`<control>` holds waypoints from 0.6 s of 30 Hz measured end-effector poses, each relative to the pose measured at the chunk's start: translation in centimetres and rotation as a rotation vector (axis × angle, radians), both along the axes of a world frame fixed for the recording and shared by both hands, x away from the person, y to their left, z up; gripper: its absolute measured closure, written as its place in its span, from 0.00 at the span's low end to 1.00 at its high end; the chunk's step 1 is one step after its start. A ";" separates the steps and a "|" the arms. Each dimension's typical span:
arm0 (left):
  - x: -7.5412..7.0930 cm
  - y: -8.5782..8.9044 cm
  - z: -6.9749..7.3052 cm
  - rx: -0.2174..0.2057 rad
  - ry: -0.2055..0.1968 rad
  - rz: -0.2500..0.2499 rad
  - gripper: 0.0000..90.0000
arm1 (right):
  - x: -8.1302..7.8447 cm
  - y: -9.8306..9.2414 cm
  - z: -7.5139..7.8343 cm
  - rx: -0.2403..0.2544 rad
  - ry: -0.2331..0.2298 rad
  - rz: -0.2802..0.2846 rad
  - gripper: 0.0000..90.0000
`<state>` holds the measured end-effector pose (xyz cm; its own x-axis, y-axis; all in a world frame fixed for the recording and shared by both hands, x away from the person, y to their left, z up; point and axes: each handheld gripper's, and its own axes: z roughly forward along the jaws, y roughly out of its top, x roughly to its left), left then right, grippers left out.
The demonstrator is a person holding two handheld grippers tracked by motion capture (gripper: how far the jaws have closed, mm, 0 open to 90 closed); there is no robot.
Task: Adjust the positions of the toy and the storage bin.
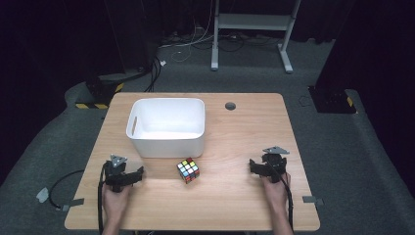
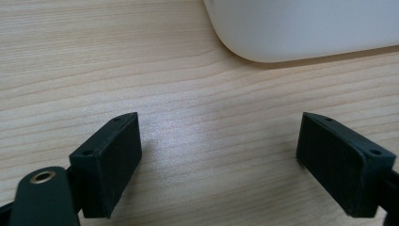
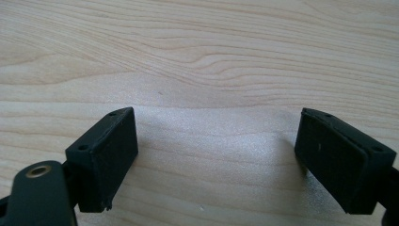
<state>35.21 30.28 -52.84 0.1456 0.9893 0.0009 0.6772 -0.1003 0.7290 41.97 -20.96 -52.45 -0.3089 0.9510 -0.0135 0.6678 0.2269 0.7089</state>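
A cube (image 1: pixel 188 170) is seen on the worktop (image 1: pixel 235 142), just in front of the white bin (image 1: pixel 167 126) and apart from it, roughly midway between the two grippers. The left gripper (image 1: pixel 139 173) is rested low at the near left, jaws released and empty, with bare wood between them in the left gripper view and the bin's corner ahead. The right gripper (image 1: pixel 253 165) is held likewise at the near right, jaws spread, nothing grasped. Both appear turned inward toward the cube, probably so that either can reach it; which is meant to lift it cannot be told.
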 end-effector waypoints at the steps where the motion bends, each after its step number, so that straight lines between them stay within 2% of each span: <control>1: 0.0 0.0 0.0 0.001 0.000 -0.001 0.16 | 0.0 0.0 0.0 0.000 0.000 0.000 0.15; 12: 0.0 0.0 0.0 -0.002 -0.001 -0.002 0.16 | 0.0 0.0 0.0 -0.002 0.000 -0.001 0.15; 18: 0.1 -0.2 0.2 -0.001 0.017 0.007 0.17 | 0.0 0.0 0.0 -0.001 0.000 -0.001 0.15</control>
